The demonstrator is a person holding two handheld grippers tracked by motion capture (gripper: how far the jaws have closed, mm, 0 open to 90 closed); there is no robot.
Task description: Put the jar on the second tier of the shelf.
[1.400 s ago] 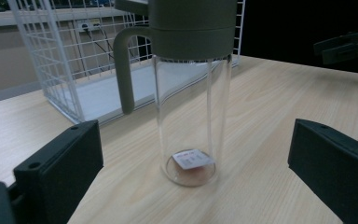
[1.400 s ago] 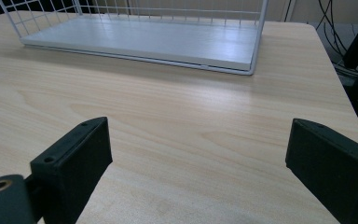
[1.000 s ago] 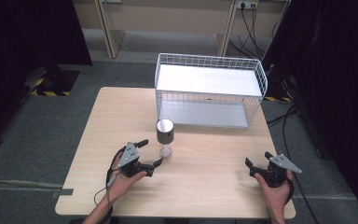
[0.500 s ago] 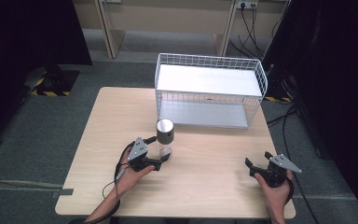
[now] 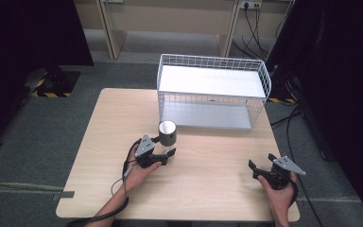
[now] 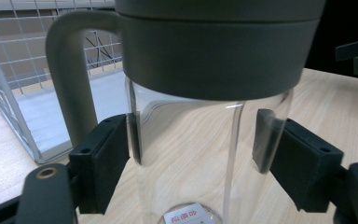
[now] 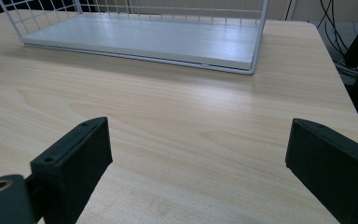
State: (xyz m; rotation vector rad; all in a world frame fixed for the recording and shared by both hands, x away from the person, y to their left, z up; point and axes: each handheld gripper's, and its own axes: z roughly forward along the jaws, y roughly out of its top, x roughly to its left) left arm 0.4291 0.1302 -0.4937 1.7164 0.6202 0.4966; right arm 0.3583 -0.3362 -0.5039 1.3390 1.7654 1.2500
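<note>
Between the left gripper's (image 6: 200,144) jaws stands a clear glass jar (image 6: 191,163) with a grey lid (image 6: 219,46) and a grey loop handle (image 6: 70,79); the jaws have just been closing and now press on the glass on both sides, just below the lid. Jar looks empty, only a small label with red print (image 6: 182,217) showing at its base. In the high view the left gripper (image 5: 163,158) holds the jar (image 5: 167,142) upright on the bench (image 5: 208,189), near the middle, just in front of the white wire basket (image 5: 212,64). Basket sits at the bench's far side, with a white board on top and a white floor panel (image 7: 158,39) inside, nothing on either. Right gripper (image 7: 198,158) has its jaws wide apart with nothing between them, only bare bench. In the high view the right gripper (image 5: 264,170) sits in the person's hand at the bench's near right corner, well apart from the jar. Cable trails from the left gripper along the forearm.
</note>
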